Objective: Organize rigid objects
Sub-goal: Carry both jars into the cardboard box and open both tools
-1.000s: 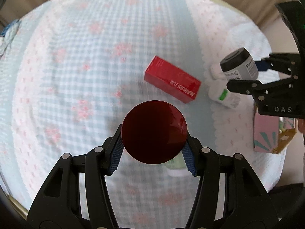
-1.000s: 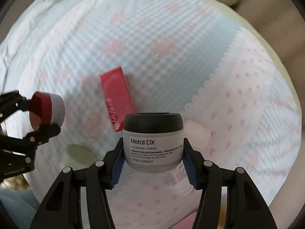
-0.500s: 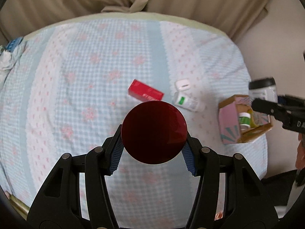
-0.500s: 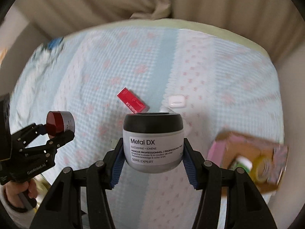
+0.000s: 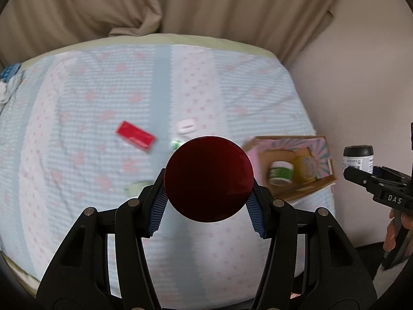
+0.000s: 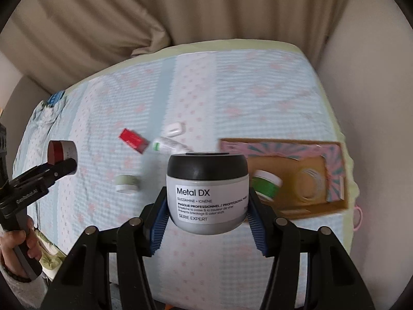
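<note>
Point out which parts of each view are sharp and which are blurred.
Left wrist view: the dark red lid in the left gripper is crisp; the bedspread, red box and cardboard box are smeared. Right wrist view: the Metal DX jar in the right gripper reads sharply; the background is blurred and bowed.

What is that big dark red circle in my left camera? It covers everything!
Observer: It's the lid of a small jar. The right camera shows its pale side, gripped by the left gripper.
Operator: What's hiding behind it?
Observer: A white tube with a green mark, lying beside the red box.
Operator: What does the other jar say?
Observer: The grey jar in the right gripper reads "Metal DX".
</note>
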`<state>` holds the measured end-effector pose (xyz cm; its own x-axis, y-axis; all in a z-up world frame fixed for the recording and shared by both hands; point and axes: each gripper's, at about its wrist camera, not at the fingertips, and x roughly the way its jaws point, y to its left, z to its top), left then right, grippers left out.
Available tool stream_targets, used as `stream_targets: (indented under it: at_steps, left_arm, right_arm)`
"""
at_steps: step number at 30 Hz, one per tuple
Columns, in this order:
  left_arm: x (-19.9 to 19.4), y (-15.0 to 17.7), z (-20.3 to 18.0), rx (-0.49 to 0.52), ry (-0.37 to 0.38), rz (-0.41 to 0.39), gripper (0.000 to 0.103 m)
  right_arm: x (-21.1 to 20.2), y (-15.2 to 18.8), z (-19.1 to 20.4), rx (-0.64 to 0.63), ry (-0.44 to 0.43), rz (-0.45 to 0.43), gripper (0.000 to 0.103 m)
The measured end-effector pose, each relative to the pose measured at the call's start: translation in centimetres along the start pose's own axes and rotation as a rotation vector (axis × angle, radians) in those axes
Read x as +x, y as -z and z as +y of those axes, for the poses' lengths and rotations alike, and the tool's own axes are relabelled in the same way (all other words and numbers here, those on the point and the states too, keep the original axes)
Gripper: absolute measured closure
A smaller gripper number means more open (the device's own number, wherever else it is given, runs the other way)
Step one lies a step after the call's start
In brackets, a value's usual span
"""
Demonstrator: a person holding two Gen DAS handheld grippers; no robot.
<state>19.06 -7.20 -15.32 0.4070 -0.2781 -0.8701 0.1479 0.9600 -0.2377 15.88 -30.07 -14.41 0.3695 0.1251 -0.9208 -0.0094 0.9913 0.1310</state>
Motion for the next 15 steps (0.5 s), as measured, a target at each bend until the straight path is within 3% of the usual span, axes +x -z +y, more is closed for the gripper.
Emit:
stream_targets:
  at_steps: [9,15]
  left_arm:
    - [7.3,0.1,-11.0,0.051,0.043,0.088,0.051]
    - [12.9,-0.7,-16.5,0.100,0.055,0.160,0.051]
  right_arm:
    - [0.7,1.8,-12.0,0.062,0.063,0.042,0.051]
    - [3.3,2.5,-16.4,0.073,0.065,0.085,0.051]
